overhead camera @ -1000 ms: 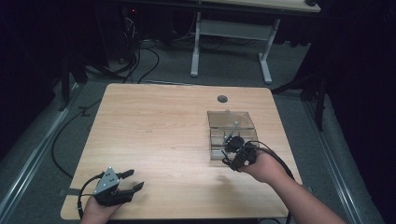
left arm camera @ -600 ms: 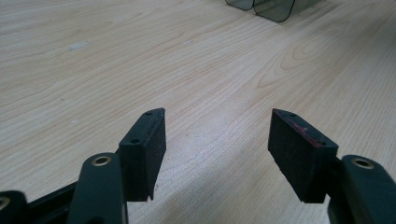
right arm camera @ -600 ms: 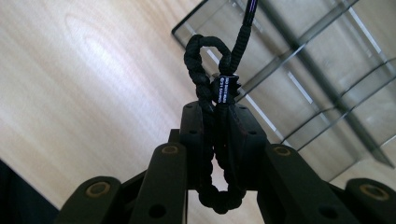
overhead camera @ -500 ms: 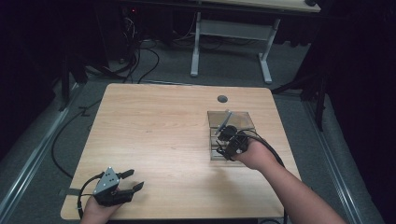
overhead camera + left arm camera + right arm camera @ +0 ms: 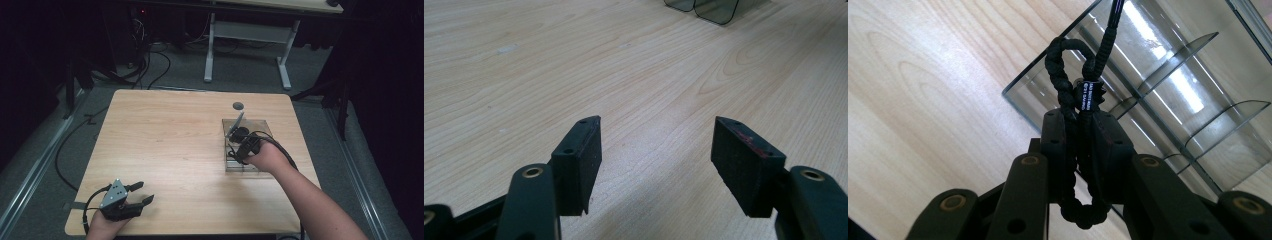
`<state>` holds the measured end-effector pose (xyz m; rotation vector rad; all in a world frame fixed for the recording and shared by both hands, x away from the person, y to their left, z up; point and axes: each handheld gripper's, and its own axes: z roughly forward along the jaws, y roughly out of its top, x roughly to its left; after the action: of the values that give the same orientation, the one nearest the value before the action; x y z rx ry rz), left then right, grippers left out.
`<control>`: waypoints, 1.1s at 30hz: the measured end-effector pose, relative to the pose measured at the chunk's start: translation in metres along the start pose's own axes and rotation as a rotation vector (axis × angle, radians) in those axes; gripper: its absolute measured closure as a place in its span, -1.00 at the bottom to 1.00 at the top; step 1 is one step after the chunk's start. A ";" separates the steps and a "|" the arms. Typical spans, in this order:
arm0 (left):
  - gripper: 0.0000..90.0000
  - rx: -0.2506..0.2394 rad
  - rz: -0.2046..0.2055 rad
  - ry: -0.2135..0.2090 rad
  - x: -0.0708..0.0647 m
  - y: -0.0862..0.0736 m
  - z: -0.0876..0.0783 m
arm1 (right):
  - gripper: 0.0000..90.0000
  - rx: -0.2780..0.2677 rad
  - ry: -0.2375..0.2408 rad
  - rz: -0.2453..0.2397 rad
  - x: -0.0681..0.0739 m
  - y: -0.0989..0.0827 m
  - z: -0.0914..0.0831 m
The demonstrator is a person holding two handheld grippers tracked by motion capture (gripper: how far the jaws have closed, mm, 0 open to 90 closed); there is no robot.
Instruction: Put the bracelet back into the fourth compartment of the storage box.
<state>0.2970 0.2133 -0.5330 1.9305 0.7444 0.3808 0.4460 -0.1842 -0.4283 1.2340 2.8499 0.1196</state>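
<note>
My right gripper [image 5: 237, 138] hangs over the clear divided tray [image 5: 262, 124] at the table's right, shut on a black braided cord [image 5: 1064, 75]. The cord loops above the jaws, carries a small black tag with white lettering [image 5: 1089, 95], and joins a thin dark rod [image 5: 1114, 15] that runs up out of the right gripper view. In the high view that thin rod [image 5: 237, 121] leans up and to the left from the gripper. The tray's curved dividers [image 5: 1193, 55] lie right behind the cord. My left gripper [image 5: 144, 192] rests open near the front left corner, with bare wood between its pads [image 5: 580, 155].
The wooden table [image 5: 165, 135] has a dark round hole [image 5: 238, 105] behind the tray. Beyond the table are a white desk frame [image 5: 247, 35] and cables on grey floor [image 5: 150, 65]. The tray's corner [image 5: 716, 10] shows far off in the left gripper view.
My right gripper has carried the cord away from the person, from the tray's near edge to over its middle, and the rod now stands out above it. The left gripper has stayed still.
</note>
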 end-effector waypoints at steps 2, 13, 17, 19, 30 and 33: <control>-0.17 0.000 0.002 0.000 0.000 0.000 0.000 | 0.72 0.004 -0.001 0.004 -0.001 0.001 0.002; -0.17 -0.003 -0.002 -0.002 0.000 0.000 0.000 | 0.73 0.041 -0.001 -0.003 -0.003 0.013 0.026; -0.17 -0.003 -0.002 -0.003 0.000 0.000 0.000 | 0.74 0.051 0.022 0.019 -0.003 0.013 0.034; -0.17 -0.001 -0.002 -0.004 0.000 0.000 0.000 | 0.74 0.048 0.026 0.012 -0.004 0.013 0.035; -0.17 0.002 0.000 -0.002 0.000 0.000 0.000 | 0.75 0.056 0.016 0.011 -0.003 0.011 0.047; -0.17 0.002 -0.002 -0.003 0.000 0.000 0.000 | 0.75 0.058 0.014 0.005 -0.003 0.012 0.050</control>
<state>0.2972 0.2134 -0.5331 1.9319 0.7449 0.3761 0.4595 -0.1757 -0.4770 1.2557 2.8817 0.0452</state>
